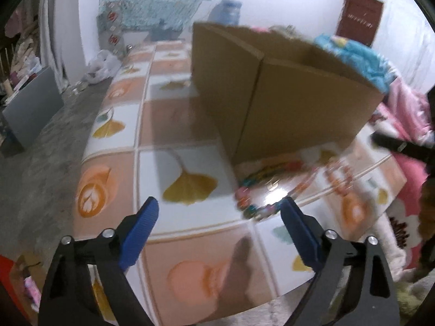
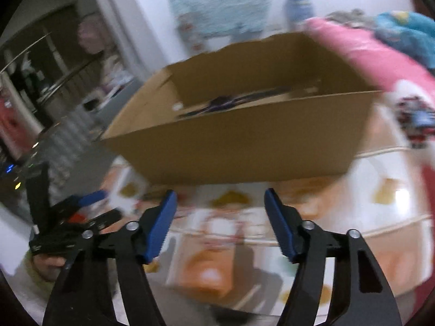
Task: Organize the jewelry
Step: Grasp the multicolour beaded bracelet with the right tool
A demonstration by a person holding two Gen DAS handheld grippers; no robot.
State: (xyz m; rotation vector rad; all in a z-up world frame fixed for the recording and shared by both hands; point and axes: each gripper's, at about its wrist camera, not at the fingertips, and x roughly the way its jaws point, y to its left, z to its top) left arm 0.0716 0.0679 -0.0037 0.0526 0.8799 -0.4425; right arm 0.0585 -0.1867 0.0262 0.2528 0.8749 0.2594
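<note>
Strings of colourful beaded jewelry (image 1: 261, 190) lie blurred on the glossy leaf-patterned table (image 1: 185, 125), just in front of an open brown cardboard box (image 1: 285, 95). My left gripper (image 1: 220, 209) hovers over the table with its blue pads wide apart and nothing between them; the beads lie just beyond its right finger (image 1: 292, 214). In the right wrist view, my right gripper (image 2: 220, 198) faces the box (image 2: 244, 141), open and empty. Something dark lies inside the box (image 2: 231, 100). The left gripper (image 2: 100, 206), held in a hand, shows at the left. Motion blur hides the fine detail.
Pink and blue bedding (image 1: 402, 103) is piled right of the table. A black tool part (image 1: 394, 145) pokes in at the right edge. Left of the table lies grey floor (image 1: 54, 141) with a grey case (image 1: 32, 108) and plastic bags (image 1: 100, 65).
</note>
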